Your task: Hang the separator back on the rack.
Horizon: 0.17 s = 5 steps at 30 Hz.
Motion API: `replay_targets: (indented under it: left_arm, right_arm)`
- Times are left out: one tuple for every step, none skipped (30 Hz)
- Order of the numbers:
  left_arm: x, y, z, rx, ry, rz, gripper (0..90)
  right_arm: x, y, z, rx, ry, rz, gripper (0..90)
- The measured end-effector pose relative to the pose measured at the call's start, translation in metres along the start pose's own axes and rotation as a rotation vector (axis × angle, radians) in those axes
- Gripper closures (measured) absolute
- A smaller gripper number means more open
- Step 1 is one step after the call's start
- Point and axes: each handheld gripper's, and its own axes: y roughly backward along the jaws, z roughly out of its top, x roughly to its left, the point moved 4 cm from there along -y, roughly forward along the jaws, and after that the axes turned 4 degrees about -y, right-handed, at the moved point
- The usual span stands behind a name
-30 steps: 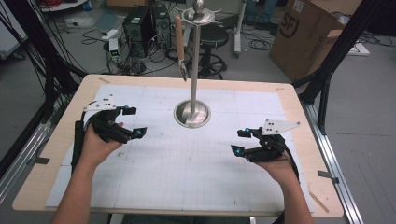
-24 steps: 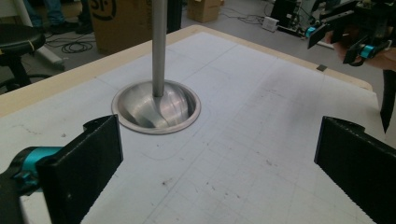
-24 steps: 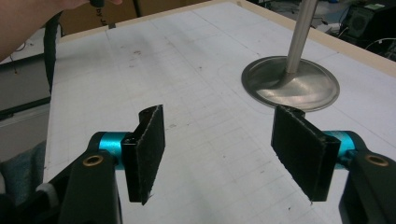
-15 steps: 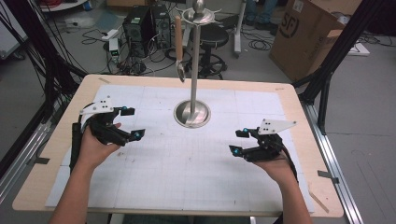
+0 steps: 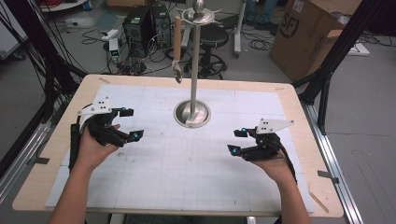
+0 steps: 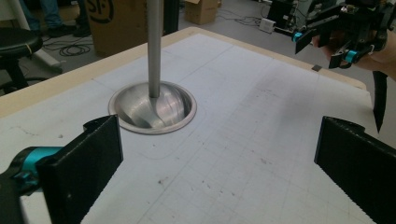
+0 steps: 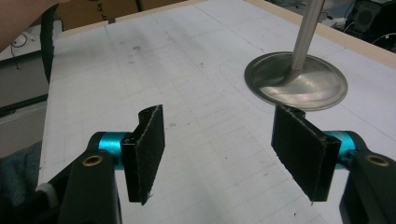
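- Where the white gridded mat (image 5: 187,163) covers the bench (image 5: 299,107), a metal stand (image 5: 192,112) rises upright from a round, dished base set toward the far middle; its pole carries a small disc and ball at the top.
- A spoon (image 5: 177,49) with a wooden handle hangs bowl-down from the stand's top, left of the pole and clear of the bench (whether it touches the pole cannot be told).
- In the left gripper view the stand's base (image 6: 153,108) lies ahead and to the left, the pole running out of the top edge; in the right gripper view the base (image 7: 297,80) lies ahead on the right.
- The left gripper (image 5: 127,124) hovers over the mat's left side, well apart from the stand, held in the person's left hand (image 5: 93,144); its jaws stand wide with nothing between them, as its own view shows too (image 6: 219,163).
- The right gripper (image 5: 237,141) sits over the right side of the mat, held in the right hand (image 5: 275,165); its jaws are parted, less widely, and empty (image 7: 219,154).
- A cardboard box (image 5: 308,37) and a black stool (image 5: 219,32) stand on the floor beyond the bench.
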Motion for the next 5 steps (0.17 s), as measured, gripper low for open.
replay_targets:
  left_arm:
    - [0.0002, -0.0001, -0.0001, 0.001, 0.0, 0.0, 1.6]
    - [0.0004, -0.0003, -0.0004, 0.004, 0.0, -0.001, 1.7]
    - [0.0005, -0.0008, -0.0007, 0.005, 0.001, -0.001, 1.7]
    - [0.0003, -0.0016, -0.0009, 0.008, 0.001, -0.002, 1.6]
    - [0.0001, -0.0023, -0.0012, 0.012, 0.0, -0.001, 1.7]
  right_arm:
    - [-0.0004, 0.0002, -0.0001, -0.001, 0.0, 0.0, 34.2]
    - [-0.0005, 0.0005, -0.0001, -0.002, -0.001, 0.0, 34.3]
    - [-0.0006, 0.001, 0.0, -0.004, -0.002, 0.0, 34.3]
    - [-0.001, 0.0016, 0.0, -0.006, -0.001, -0.001, 34.2]
    - [-0.0008, 0.0022, 0.0001, -0.007, -0.005, -0.001, 34.2]
